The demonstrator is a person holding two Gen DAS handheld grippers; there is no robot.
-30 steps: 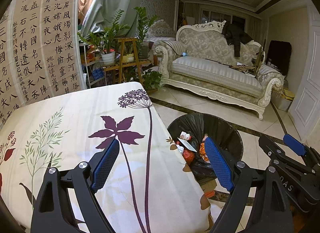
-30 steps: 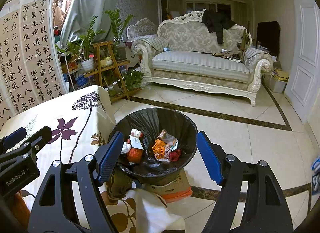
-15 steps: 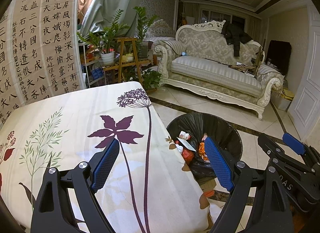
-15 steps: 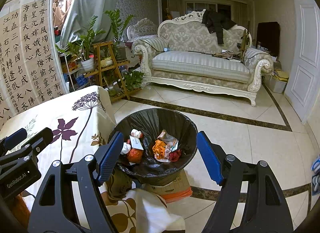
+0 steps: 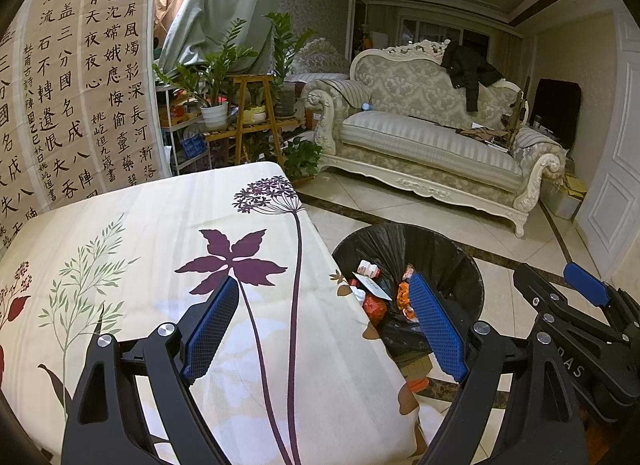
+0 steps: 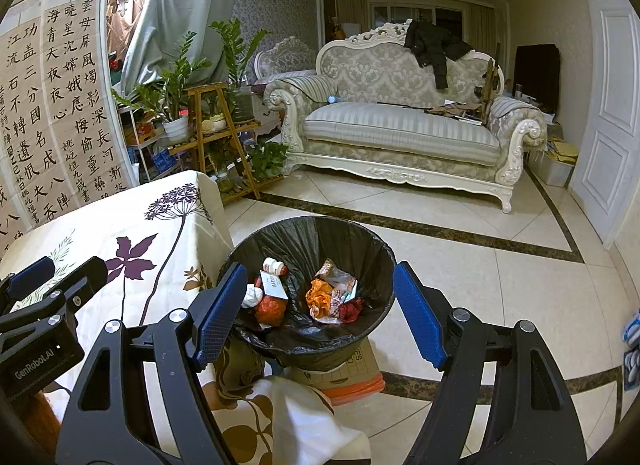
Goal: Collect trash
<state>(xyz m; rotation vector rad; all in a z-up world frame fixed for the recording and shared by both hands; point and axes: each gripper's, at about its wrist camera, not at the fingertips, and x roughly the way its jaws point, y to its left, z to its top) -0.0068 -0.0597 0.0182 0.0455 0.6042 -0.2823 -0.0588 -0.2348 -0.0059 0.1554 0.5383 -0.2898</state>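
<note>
A living room with a pale tiled floor point(image 6: 500, 277) held a long ornate sofa point(image 6: 400, 129) against the far wall, a dark jacket point(image 6: 434, 47) draped over its back. To the left hung a calligraphy scroll point(image 5: 80, 105), with potted plants point(image 6: 176, 93) on a wooden stand beside it.

Nearer the cameras stood a table under a cream tablecloth point(image 5: 140, 249) printed with purple flowers and green sprigs; its top was bare. Just beside the table's right edge sat a round trash bin point(image 6: 360, 241) lined with a black bag, its mouth facing up. It rested on a flattened cardboard box point(image 6: 340, 379).

The left gripper point(image 5: 324, 321) hovered above the tablecloth near the table's right edge, tilted downward, its blue-padded jaws spread wide with nothing between them. The right gripper point(image 6: 320, 313) hung just beside it over the floor, tilted down toward the bin, its jaws also wide apart and empty, framing the bin's mouth.

Inside the bin lay the collected trash point(image 6: 316, 297): a crumpled orange wrapper point(image 6: 318, 297), a red-orange bag point(image 6: 271, 309), a dark red scrap point(image 6: 351, 310), a clear printed packet point(image 6: 336, 275), a white card point(image 6: 274, 285) lying flat with its long side slanting down to the right, and a small white bottle point(image 6: 274, 265) on its side, its red cap pointing right.
</note>
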